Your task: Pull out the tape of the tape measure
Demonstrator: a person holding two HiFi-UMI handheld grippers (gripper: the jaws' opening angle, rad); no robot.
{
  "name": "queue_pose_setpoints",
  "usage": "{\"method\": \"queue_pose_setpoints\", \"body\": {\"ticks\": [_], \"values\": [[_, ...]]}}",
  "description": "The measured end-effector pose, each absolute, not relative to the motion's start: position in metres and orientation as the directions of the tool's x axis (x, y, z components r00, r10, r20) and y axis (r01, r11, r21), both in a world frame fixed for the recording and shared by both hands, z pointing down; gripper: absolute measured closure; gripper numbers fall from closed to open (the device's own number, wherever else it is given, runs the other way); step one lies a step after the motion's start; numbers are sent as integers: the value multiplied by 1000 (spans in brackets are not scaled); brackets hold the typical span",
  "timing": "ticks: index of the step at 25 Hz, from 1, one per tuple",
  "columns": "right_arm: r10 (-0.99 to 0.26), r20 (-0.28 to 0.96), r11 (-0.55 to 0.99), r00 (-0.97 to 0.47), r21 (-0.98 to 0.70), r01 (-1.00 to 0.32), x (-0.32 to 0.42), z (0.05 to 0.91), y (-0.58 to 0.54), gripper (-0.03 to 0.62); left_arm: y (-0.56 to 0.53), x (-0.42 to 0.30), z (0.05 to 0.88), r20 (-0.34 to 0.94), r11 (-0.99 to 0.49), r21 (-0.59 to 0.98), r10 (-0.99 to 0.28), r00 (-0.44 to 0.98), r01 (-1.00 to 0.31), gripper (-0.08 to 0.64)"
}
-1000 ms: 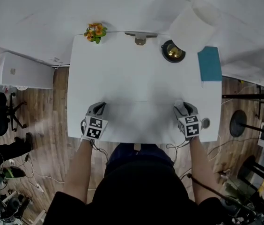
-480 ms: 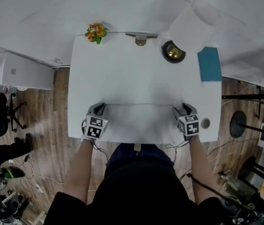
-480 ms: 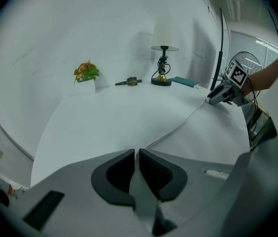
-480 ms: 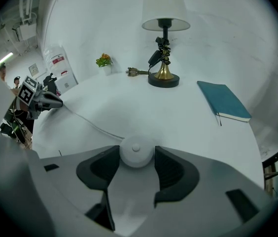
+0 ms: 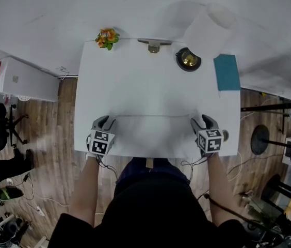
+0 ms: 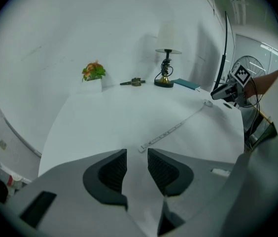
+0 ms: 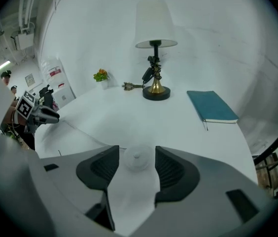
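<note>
A thin white tape lies pulled out across the white table, also visible as a faint line in the head view. Its free end rests on the table just beyond my left gripper, whose jaws have just been opening; nothing is between them. The small round white tape measure case sits on the table between the pads of my right gripper. Those jaws have opened a little further, and a narrow gap shows on each side of the case.
At the table's far edge stand a lamp, a teal book, a small flower pot and a small metal object. A round grey disc sits near the right edge.
The left gripper's fingers have spread apart. Both grippers have shifted slightly on the near part of the table; the tape still lies stretched between them.
</note>
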State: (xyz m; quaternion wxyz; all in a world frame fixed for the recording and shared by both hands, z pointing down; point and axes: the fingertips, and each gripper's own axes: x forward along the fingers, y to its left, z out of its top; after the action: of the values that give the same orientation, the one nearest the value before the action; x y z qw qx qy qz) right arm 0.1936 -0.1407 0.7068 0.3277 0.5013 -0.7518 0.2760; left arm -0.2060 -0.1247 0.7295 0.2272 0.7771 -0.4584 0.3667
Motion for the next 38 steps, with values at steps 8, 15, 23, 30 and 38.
{"method": "queue_pose_setpoints", "body": {"ticks": [8,15,23,30,38], "values": [[-764,591,257,-258,-89,-962,208,623,-154,466,-139,-217,657,660,-353,39,-693,289,-935,437],[-897,355,280,-264,-6,-960,198,512,-168,586,-164,-208,542,449,-295,56,-846,288,-954,450],[-941,73,333,-329,41,-942,184,394,-172,586,-176,-187,423,229,-346,-3,-913,336,-938,485],[-956,-51,281,-289,126,-951,186,328,-173,588,-185,-176,330,40,-378,-79,-926,376,-922,531],[-956,-100,254,-277,200,-946,177,301,-171,588,-187,-169,291,-53,-358,-103,-930,365,-928,555]]}}
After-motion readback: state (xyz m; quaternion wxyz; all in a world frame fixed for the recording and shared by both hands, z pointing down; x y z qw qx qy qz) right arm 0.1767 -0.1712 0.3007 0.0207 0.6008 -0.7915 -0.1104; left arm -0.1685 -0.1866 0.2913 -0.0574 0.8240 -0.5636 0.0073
